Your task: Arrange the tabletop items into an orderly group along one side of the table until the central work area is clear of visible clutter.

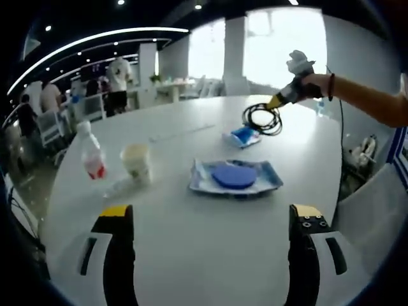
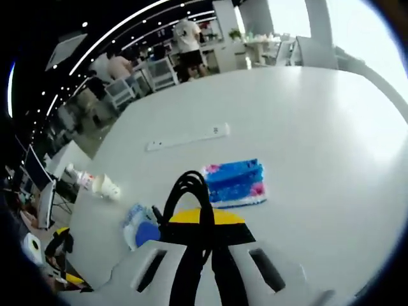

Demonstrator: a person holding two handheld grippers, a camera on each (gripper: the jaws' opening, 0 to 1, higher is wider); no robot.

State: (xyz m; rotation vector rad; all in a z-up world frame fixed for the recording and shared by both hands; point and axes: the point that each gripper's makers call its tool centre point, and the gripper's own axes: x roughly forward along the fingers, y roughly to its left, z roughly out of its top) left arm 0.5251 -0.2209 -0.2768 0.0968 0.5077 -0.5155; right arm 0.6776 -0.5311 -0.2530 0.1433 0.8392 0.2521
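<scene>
Spreading across both views is a big round white table point(image 1: 191, 268), and the other things sit on its far half. In the left gripper view, the left gripper point(image 1: 210, 220) hangs low over the near edge with its two yellow-tipped jaws set wide apart and nothing between them. Straight ahead of those jaws, well apart from them, lies a blue-and-white pack point(image 1: 236, 178) with a blue round pad resting on top. Left of it stand a pale cup point(image 1: 137, 162) and, just beside the cup, a clear plastic bottle point(image 1: 92, 153) with a red label. Farther back lies a small blue packet point(image 1: 244, 136).

Beyond that packet, a person's bare arm reaches in from the right and holds the right gripper point(image 1: 278, 101) above the table, with a coil of black cable point(image 1: 262, 118) hanging from its tip. In the right gripper view, the right gripper point(image 2: 205, 220) has its jaws closed on that black cable point(image 2: 188, 191), which loops up past the yellow tips. Just beyond the loop the same blue packet point(image 2: 236, 183) lies flat, showing pink marks. Farther on, a long white power strip point(image 2: 188, 137) lies across the table.
</scene>
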